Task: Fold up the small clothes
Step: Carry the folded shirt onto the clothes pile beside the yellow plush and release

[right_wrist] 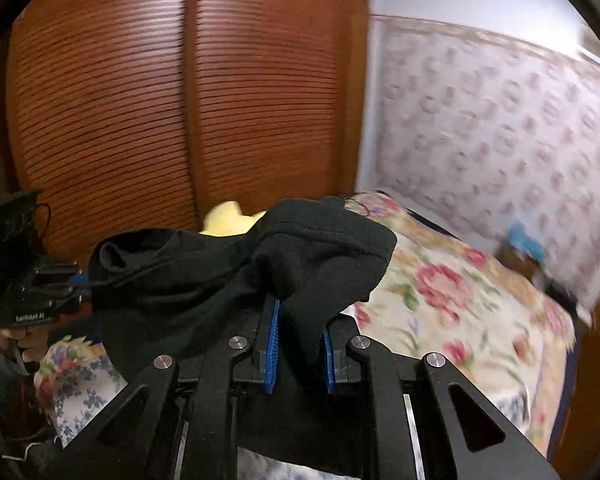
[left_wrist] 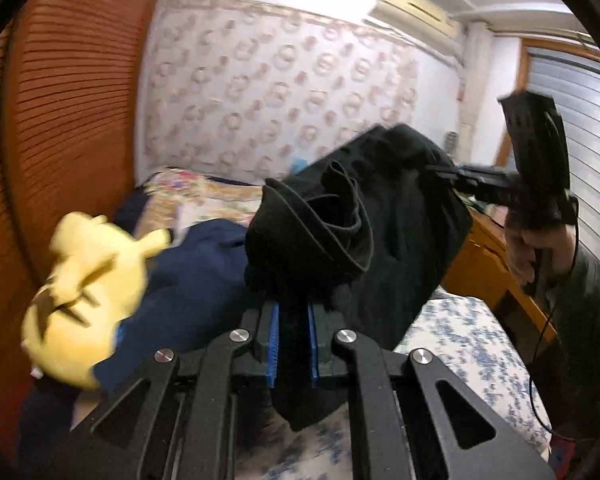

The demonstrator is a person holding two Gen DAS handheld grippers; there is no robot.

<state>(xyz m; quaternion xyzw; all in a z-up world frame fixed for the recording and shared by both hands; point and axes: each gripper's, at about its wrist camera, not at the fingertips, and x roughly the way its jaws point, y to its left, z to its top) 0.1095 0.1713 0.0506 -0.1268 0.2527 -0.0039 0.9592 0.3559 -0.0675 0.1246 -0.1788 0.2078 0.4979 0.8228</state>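
A small black garment [left_wrist: 364, 232] hangs in the air, stretched between both grippers above the bed. In the left wrist view, my left gripper [left_wrist: 294, 312] is shut on its lower edge, the blue pads [left_wrist: 275, 336] pressing the cloth. My right gripper [left_wrist: 440, 170], held by a hand [left_wrist: 520, 252], pinches the garment's far upper corner. In the right wrist view, the right gripper [right_wrist: 300, 320] clamps a bunched fold of the black garment [right_wrist: 240, 268] between its blue pads [right_wrist: 271, 344]. The left gripper [right_wrist: 86, 284] holds the opposite end at the left.
A yellow plush toy [left_wrist: 88, 280] lies on a navy cloth [left_wrist: 188, 280] on the bed. A floral quilt [right_wrist: 460, 300] and a blue-flowered sheet [left_wrist: 472, 344] cover the bed. A slatted wooden wardrobe [right_wrist: 180, 100] stands behind it, and a wooden bed frame [left_wrist: 480, 256] sits at the right.
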